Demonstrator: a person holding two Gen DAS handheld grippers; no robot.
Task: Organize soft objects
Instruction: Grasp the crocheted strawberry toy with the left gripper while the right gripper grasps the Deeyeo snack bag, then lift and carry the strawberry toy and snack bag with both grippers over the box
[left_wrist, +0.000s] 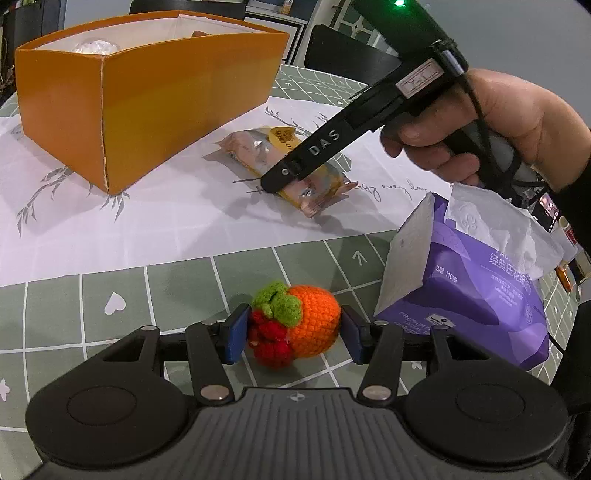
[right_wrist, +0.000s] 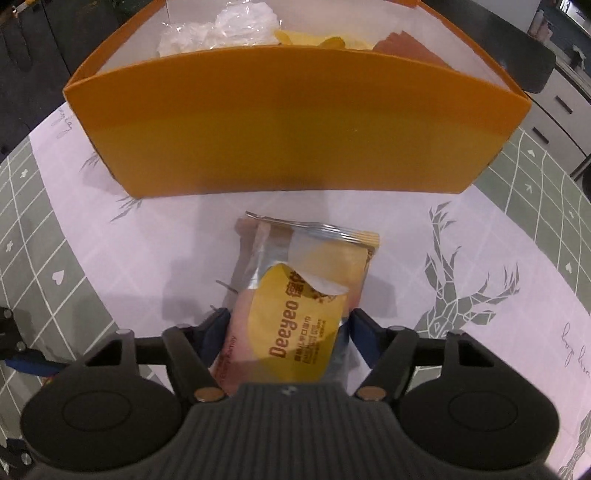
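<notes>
Left gripper (left_wrist: 293, 334) around a knitted orange toy (left_wrist: 295, 323) on the green checked tablecloth (left_wrist: 110, 280), left pad touching, right pad just clear, right gripper (right_wrist: 288, 332) straddling a snack packet (right_wrist: 299, 295), grip uncertain, orange box (right_wrist: 288, 129) at 12 o'clock, purple tissue pack (left_wrist: 476, 288) at 3 o'clock of the toy

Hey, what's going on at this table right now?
A person is tidying soft items with a hand-held gripper in each hand. The left gripper straddles a crocheted orange on the tablecloth; its pads are at the toy's sides, but a squeeze isn't clear. The right gripper is over a snack packet, which lies between its jaws, in front of the orange box.
</notes>
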